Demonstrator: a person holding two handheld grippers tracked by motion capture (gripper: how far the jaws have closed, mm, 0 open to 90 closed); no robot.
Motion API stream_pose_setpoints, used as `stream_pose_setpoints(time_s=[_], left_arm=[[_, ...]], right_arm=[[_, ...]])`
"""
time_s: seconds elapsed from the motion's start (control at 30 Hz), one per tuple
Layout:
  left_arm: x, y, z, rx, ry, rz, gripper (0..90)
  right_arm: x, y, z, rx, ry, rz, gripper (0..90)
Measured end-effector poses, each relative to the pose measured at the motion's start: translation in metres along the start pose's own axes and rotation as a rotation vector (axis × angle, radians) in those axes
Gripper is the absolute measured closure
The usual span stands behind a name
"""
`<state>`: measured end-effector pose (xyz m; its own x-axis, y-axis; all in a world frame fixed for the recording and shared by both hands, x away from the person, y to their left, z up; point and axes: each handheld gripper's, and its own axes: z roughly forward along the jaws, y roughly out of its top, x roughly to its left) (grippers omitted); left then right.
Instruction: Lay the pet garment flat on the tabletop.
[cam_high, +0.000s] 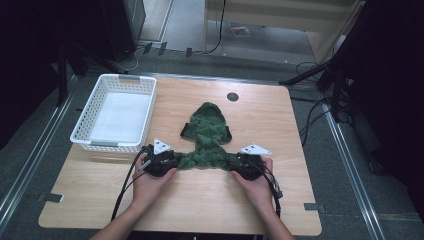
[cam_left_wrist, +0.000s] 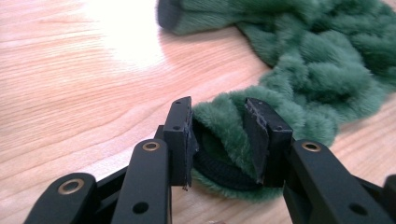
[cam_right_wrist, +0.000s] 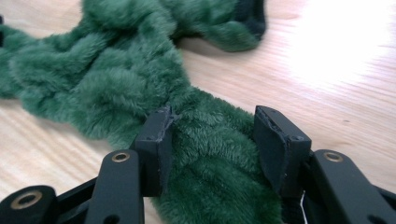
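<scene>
Your green fleece garment (cam_high: 208, 135) lies in the middle of the desk, its hooded end pointing toward the far edge and its two sleeves stretched sideways along the near half, so the sleeve line runs parallel to the near edge. Each gripper sits at one sleeve end: your left gripper (cam_left_wrist: 217, 135) straddles the left cuff with its dark lining between the jaws, and your right gripper (cam_right_wrist: 212, 140) straddles the right sleeve. Both are part spread with fleece between the pads; whether the pads are truly pinching yet, I cannot tell. The white basket (cam_high: 85, 131) stands at the far left corner, nearer your left hand (cam_high: 150, 182), so any carry there probably leads leftward.
</scene>
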<state>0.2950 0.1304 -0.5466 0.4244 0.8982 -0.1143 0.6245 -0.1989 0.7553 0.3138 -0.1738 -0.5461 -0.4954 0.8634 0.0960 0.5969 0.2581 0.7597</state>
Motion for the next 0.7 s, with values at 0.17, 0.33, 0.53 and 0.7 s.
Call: stream_pose_setpoints(time_s=[0.17, 0.33, 0.53, 0.7], left_arm=[[0.004, -0.005, -0.003, 0.012, 0.026, 0.009, 62.0], [0.005, -0.006, -0.004, 0.001, 0.007, 0.008, 59.3], [0.012, -0.015, -0.032, -0.157, -0.094, 0.066, 44.3], [0.024, -0.023, -0.062, -0.246, -0.157, 0.028, 34.0]], right_arm=[[-0.002, -0.007, -0.003, -0.017, -0.047, -0.051, 48.9], [-0.003, -0.01, -0.007, -0.027, -0.038, -0.056, 46.7], [-0.004, -0.007, -0.032, -0.148, 0.037, -0.039, 32.9], [-0.012, -0.009, -0.056, -0.207, 0.016, -0.007, 22.8]])
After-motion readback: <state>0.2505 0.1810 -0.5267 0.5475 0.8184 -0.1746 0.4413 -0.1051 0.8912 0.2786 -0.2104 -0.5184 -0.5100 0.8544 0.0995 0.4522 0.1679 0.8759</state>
